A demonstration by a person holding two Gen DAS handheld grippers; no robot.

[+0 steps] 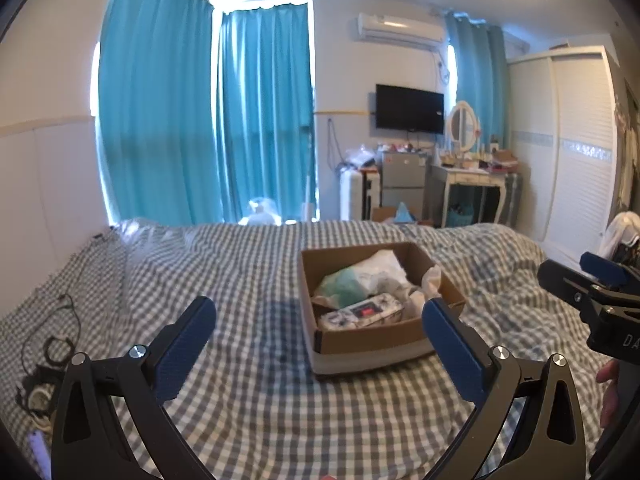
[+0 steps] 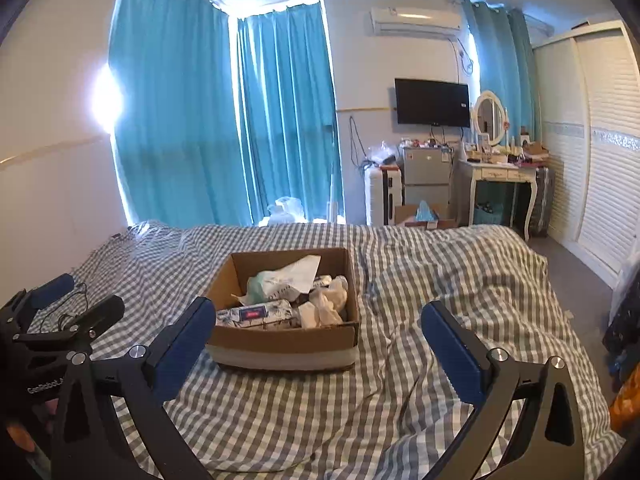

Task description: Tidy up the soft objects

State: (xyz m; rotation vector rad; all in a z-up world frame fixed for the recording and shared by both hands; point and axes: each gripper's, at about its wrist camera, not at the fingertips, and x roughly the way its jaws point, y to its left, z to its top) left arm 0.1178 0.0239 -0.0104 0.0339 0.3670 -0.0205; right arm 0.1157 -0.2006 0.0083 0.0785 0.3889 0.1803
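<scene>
Both my claws hang above the checked bedspread [image 2: 400,280], empty, jaws spread wide: the left gripper [image 1: 320,320] just short of the cardboard box [image 1: 368,340], the right gripper [image 2: 316,320] near its front right corner. The soft things lie inside that box: a tissue pack [image 2: 260,314] against the front wall, a pale green plastic bag [image 2: 264,280] behind it, white crumpled cloth [image 2: 328,300] at the right side. All look light and limp; I judge the bag slippery and liable to slump, so I'd pinch a bunched fold. The tissue pack is firmer; I'd grip across its narrow width.
</scene>
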